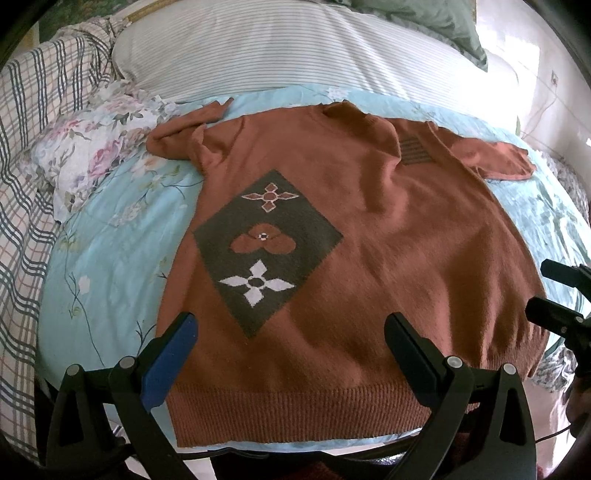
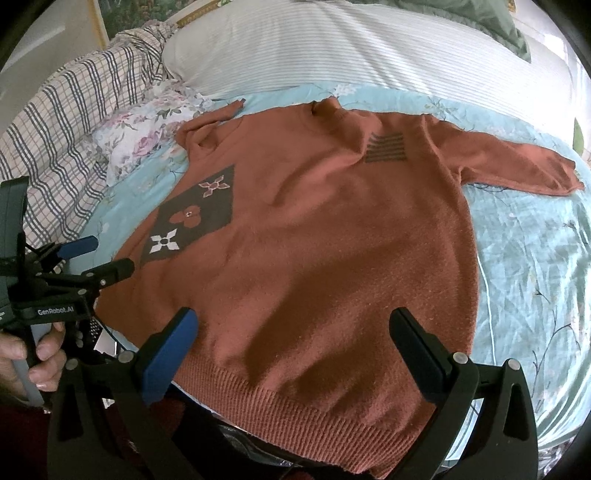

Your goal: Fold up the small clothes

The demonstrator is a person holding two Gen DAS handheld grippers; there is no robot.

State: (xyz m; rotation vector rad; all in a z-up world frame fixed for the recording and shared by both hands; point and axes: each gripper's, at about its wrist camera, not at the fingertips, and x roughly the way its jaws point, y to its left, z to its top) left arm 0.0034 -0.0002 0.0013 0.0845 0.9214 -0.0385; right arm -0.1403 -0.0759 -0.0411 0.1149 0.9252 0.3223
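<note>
A rust-orange knit sweater (image 1: 388, 236) lies flat, front up, on the bed, with a dark diamond patch of flower motifs (image 1: 266, 247) and a small striped mark near the chest (image 1: 415, 149). Both sleeves are spread outward. It also shows in the right wrist view (image 2: 332, 240). My left gripper (image 1: 291, 332) is open and empty above the ribbed hem. My right gripper (image 2: 295, 328) is open and empty above the hem, further right. The left gripper also shows in the right wrist view (image 2: 96, 254), and the right gripper shows at the left wrist view's right edge (image 1: 554, 291).
A light blue floral bedsheet (image 2: 535, 258) lies under the sweater. A striped white pillow (image 1: 280, 51) and a green pillow (image 1: 436, 22) lie behind it. A plaid blanket (image 1: 33, 155) and a floral cloth (image 1: 92, 155) lie at the left. The bed's front edge is below the hem.
</note>
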